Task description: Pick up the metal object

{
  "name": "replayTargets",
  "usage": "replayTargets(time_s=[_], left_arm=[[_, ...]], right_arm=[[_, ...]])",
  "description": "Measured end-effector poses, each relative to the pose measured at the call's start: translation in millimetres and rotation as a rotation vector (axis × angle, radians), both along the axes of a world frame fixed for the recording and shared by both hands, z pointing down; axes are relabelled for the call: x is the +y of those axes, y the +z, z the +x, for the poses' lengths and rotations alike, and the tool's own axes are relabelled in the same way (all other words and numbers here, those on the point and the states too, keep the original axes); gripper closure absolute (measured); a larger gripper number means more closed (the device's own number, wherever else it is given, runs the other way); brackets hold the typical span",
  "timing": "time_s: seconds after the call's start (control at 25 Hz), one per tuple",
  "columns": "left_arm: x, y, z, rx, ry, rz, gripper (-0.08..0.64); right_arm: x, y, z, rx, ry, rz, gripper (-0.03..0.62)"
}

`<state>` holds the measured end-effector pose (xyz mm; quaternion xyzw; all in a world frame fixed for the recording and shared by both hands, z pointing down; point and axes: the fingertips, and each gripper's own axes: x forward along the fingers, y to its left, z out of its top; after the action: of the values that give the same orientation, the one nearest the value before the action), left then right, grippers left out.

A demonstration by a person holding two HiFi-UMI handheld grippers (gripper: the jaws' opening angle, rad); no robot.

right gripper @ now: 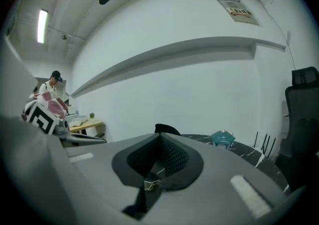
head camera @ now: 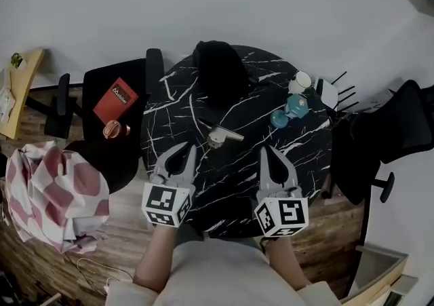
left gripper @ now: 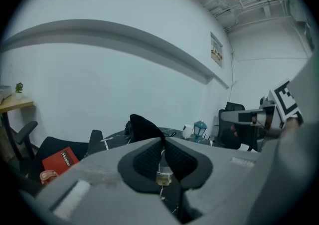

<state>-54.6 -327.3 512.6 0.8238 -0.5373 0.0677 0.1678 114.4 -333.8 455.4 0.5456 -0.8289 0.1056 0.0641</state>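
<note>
The metal object point(head camera: 222, 136), a small silvery piece, lies near the middle of the round black marble table point(head camera: 305, 155). My left gripper point(head camera: 187, 150) hovers just in front of it to its left, jaws shut with nothing between them. My right gripper point(head camera: 268, 151) hovers in front of it to its right, also shut and empty. In the left gripper view the pads point(left gripper: 149, 158) meet at the tips, and a glint of the metal object point(left gripper: 163, 177) shows through the gap below them. The right gripper view likewise shows its pads point(right gripper: 172, 158) closed together.
A black bag or cloth point(head camera: 218, 70) sits at the table's far side. A teal lantern point(head camera: 296, 105), a small teal piece point(head camera: 279, 119) and a white cup point(head camera: 300, 82) stand at the right. A red book point(head camera: 115, 100) lies on a chair to the left, and a black office chair point(head camera: 397, 128) stands to the right.
</note>
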Motion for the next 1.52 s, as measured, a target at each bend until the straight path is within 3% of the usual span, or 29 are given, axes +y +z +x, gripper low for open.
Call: replayTargets(time_s=[0.32,0.68,1.24,1.52], left_arm=[[-11.2,65.1,34.4,-0.063,0.051,-0.152,0.428],[-33.9,123.5,56.3,-0.119,0.046,-0.271,0.277],[-58.5,188.1,73.2,-0.21,0.012,-0.424,0.189],[-63.8,209.3,73.1,-0.228,-0.029,-0.482,0.184]], right_arm=[[-4.2,20.7,11.5,-0.009,-0.026,-0.054,0.591],[-10.5,32.9,29.9,0.002,-0.023,-0.085,0.591],[-24.9,49.8,56.4,0.015,-0.011,-0.12,0.591],[-33.5,59.2,63.8,0.019,-0.014,-0.14,0.591]])
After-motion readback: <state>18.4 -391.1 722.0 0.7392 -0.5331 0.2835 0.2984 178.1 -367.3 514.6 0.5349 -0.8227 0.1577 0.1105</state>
